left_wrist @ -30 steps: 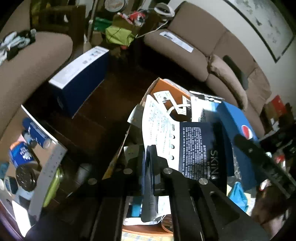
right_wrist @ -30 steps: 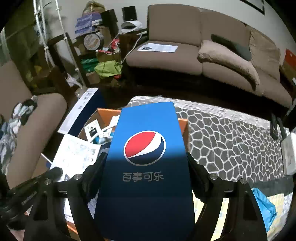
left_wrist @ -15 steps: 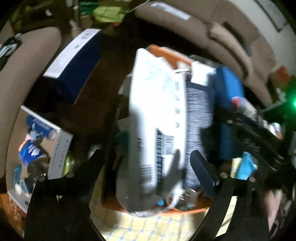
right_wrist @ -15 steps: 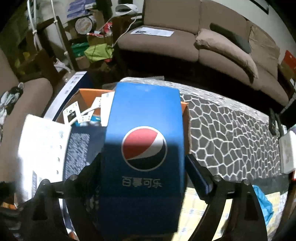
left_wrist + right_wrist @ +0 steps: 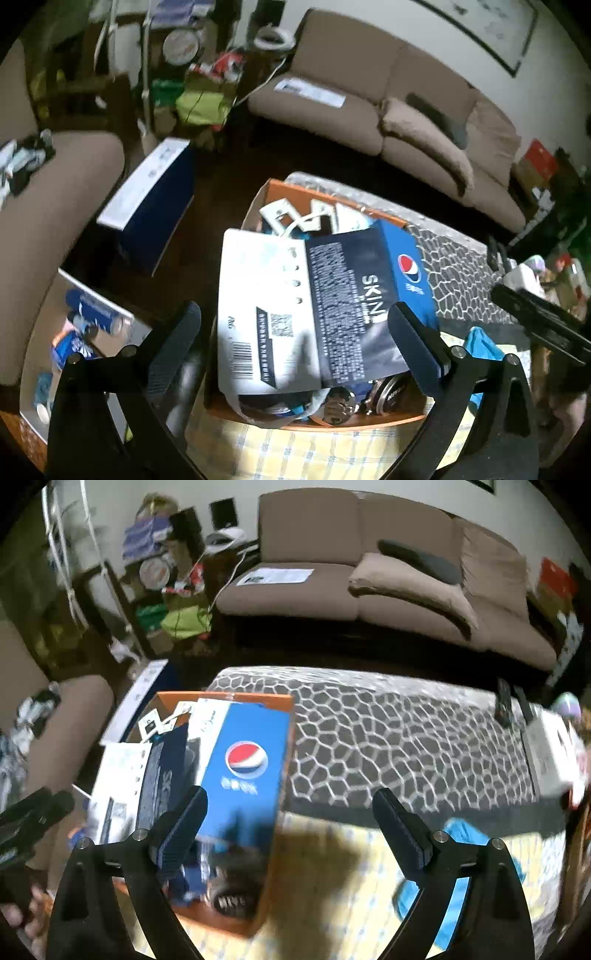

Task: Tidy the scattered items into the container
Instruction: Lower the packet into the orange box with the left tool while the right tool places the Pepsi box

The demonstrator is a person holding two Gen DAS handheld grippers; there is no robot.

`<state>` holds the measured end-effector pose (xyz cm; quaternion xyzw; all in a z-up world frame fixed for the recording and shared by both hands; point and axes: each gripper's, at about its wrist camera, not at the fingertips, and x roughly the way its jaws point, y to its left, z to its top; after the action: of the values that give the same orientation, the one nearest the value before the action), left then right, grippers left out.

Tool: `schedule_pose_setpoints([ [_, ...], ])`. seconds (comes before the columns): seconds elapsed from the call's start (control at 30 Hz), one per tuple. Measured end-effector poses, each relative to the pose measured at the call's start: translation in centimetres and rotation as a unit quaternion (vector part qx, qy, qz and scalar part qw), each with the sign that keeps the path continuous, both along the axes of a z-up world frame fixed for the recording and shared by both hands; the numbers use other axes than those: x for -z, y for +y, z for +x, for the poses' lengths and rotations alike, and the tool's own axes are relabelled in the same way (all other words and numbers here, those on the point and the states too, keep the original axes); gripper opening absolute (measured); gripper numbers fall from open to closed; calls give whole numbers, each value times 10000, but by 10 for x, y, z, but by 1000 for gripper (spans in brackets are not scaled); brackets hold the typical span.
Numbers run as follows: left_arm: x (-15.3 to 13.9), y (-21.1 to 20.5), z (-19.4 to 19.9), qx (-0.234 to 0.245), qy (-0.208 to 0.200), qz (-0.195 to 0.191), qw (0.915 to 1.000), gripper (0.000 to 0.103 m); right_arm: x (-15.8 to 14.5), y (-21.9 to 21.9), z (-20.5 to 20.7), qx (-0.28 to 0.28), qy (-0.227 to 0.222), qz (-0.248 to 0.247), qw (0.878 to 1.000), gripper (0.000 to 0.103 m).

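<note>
The orange cardboard box [image 5: 332,424] is the container and holds several items. On top of them lies a flat white-and-dark packet [image 5: 295,306] marked SKIN. Beside it, along the box's right side, lies a blue Pepsi carton [image 5: 410,266]. My left gripper [image 5: 295,339] hangs above the packet with its jaws opening wide, and the pads do not touch it. In the right wrist view the Pepsi carton [image 5: 251,768] rests in the orange box [image 5: 229,696]. My right gripper [image 5: 291,827] is to the carton's right, its jaws opening with nothing between them.
The box stands on a yellow checked cloth [image 5: 332,886] beside a grey honeycomb mat [image 5: 388,738]. A blue cloth [image 5: 461,838] lies at the right. A long blue-and-white box [image 5: 147,199] and a tray of cans [image 5: 85,325] are at the left. Brown sofas stand behind.
The left gripper opened, let go of the packet and rose; the packet now lies flat on the box. The right gripper released the Pepsi carton into the box and moved right.
</note>
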<state>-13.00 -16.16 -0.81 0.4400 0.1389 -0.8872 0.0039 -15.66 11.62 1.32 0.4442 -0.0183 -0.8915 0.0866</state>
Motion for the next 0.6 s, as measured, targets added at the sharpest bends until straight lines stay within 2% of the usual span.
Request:
schedule_pose_setpoints([
  [0.1, -9, 11, 5, 203, 220, 177, 9994, 102, 2, 51, 36, 265, -29, -555, 9981, 92],
  [0.17, -13, 20, 11, 410, 376, 466, 9974, 102, 7, 91, 60, 637, -18, -828, 9945, 92],
  [0.23, -16, 33, 16, 587, 517, 586, 9952, 102, 18, 138, 86, 1125, -13, -936, 9892, 92],
  [0.3, -19, 46, 22, 704, 592, 498, 9945, 102, 32, 177, 104, 1602, -68, -988, 9821, 92],
  [0.4, -16, 73, 26, 990, 551, 228, 9933, 102, 65, 247, 136, 2473, -255, -1108, 9622, 93],
  [0.5, -6, 101, 27, 1405, 411, 219, 9890, 102, 90, 283, 151, 2844, -276, -960, 9535, 93],
  [0.57, -1, 119, 30, 1666, 349, 284, 9850, 102, 100, 296, 145, 2973, -613, -910, 9485, 93],
  [0.6, 1, 129, 34, 1797, 350, 249, 9828, 102, 101, 302, 143, 2911, -615, -966, 9498, 93],
])
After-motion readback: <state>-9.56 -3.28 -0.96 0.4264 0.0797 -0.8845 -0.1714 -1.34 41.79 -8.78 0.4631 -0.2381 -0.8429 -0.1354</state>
